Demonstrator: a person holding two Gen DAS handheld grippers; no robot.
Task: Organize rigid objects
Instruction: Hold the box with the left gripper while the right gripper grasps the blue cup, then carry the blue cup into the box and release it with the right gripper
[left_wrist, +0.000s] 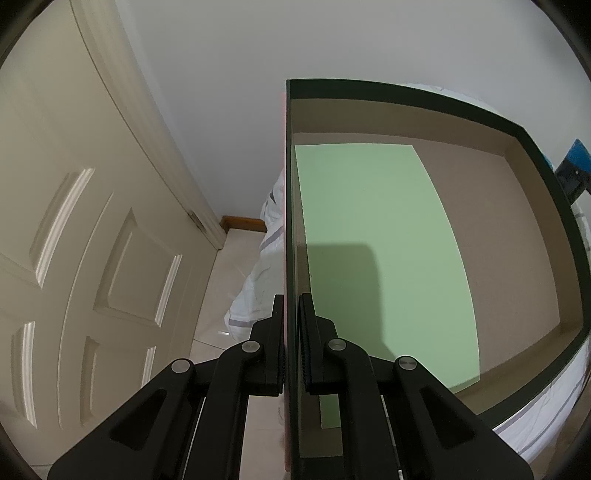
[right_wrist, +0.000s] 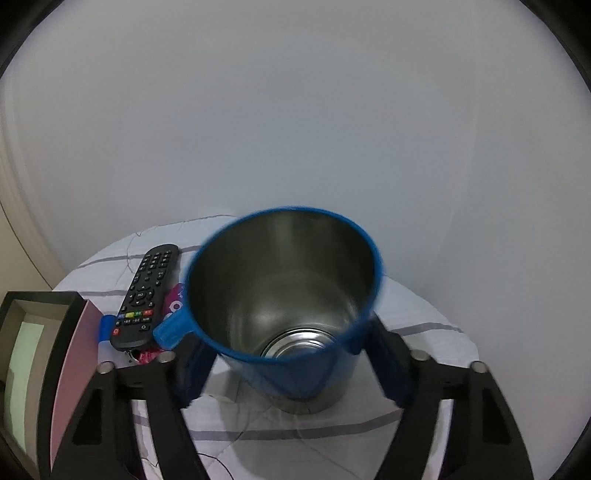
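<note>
Nearest to us, our left gripper (left_wrist: 291, 343) is clamped tight on the side wall of the box (left_wrist: 546, 192), one pad outside and one inside, holding the box tipped so that its open face looks toward the camera. Our right gripper (right_wrist: 291, 365) stands about half open, with the blue mug (right_wrist: 284, 295) between its fingers; both fingers sit close against the mug's outer wall, but the picture is blurred there and we cannot tell whether the pads already press on it.

We judge the step in hand to be the grasp of the mug, ahead of carrying it to the box. To do it well we should close squarely across the body, below the rim and clear of the blue handle (right_wrist: 171, 330) that sticks out to the left, and only lift once the grip is firm. The left hand should hold the box steady.

The mug stands upright on the bed (right_wrist: 424, 314), its steel inside empty. The box holds only a pale green sheet (left_wrist: 369, 221) lying flat against its bottom.

Beyond the mug to the left, a black remote (right_wrist: 146, 295) lies on the bed, partly over a pink packet (right_wrist: 173, 301), near the box's corner.
</note>
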